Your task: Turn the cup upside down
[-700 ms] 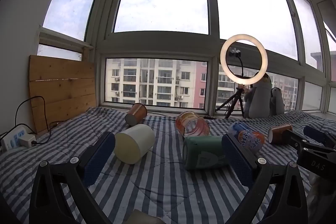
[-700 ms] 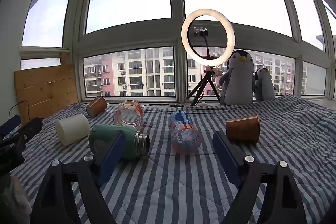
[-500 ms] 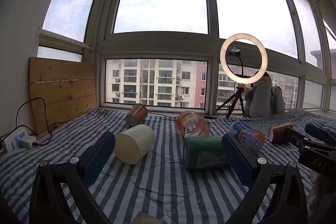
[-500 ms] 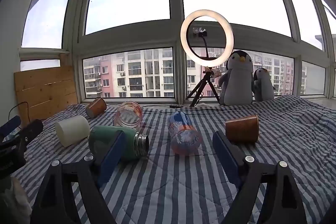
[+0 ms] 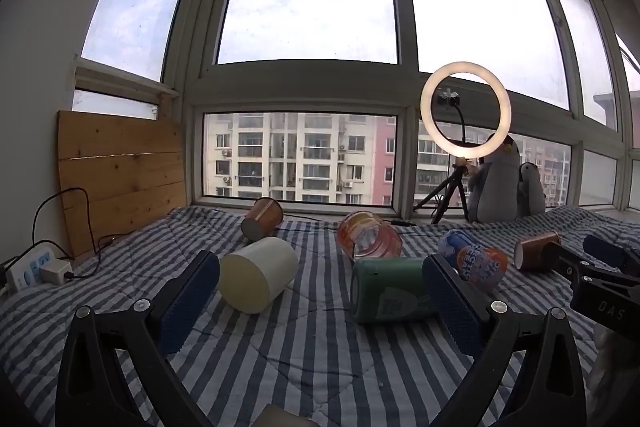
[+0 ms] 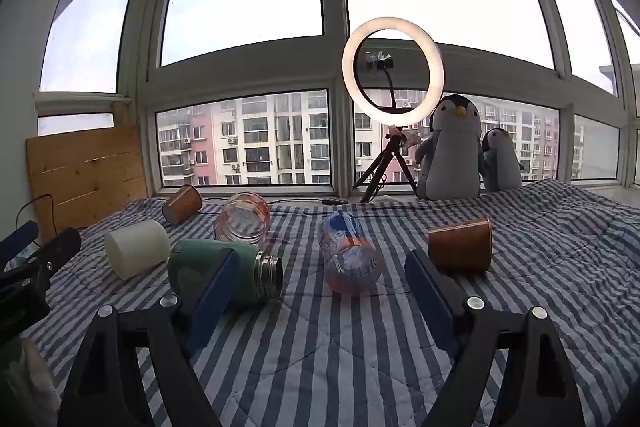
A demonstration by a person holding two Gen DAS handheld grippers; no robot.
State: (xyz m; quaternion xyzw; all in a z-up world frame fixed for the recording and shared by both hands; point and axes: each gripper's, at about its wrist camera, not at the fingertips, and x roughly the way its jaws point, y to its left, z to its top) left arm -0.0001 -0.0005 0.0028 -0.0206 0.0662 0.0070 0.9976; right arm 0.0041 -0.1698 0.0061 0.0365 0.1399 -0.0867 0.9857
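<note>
Several cups lie on their sides on a striped blanket (image 5: 312,359). A cream cup (image 5: 258,279) lies just right of my left gripper's left finger. A green flask (image 5: 390,289) lies by its right finger. My left gripper (image 5: 320,283) is open and empty. In the right wrist view the green flask (image 6: 224,271) lies behind my left finger, a printed clear cup (image 6: 350,253) lies between the fingers, and a brown cup (image 6: 462,243) lies just beyond my right finger. My right gripper (image 6: 320,277) is open and empty.
A second brown cup (image 5: 262,219) and an orange-tinted clear jar (image 5: 368,239) lie farther back. A ring light on a tripod (image 6: 392,75) and two plush penguins (image 6: 454,151) stand at the window. A wooden board (image 5: 120,175) and a power strip (image 5: 34,265) are at the left.
Both views have shifted only slightly. The cups have not moved and both grippers stay open.
</note>
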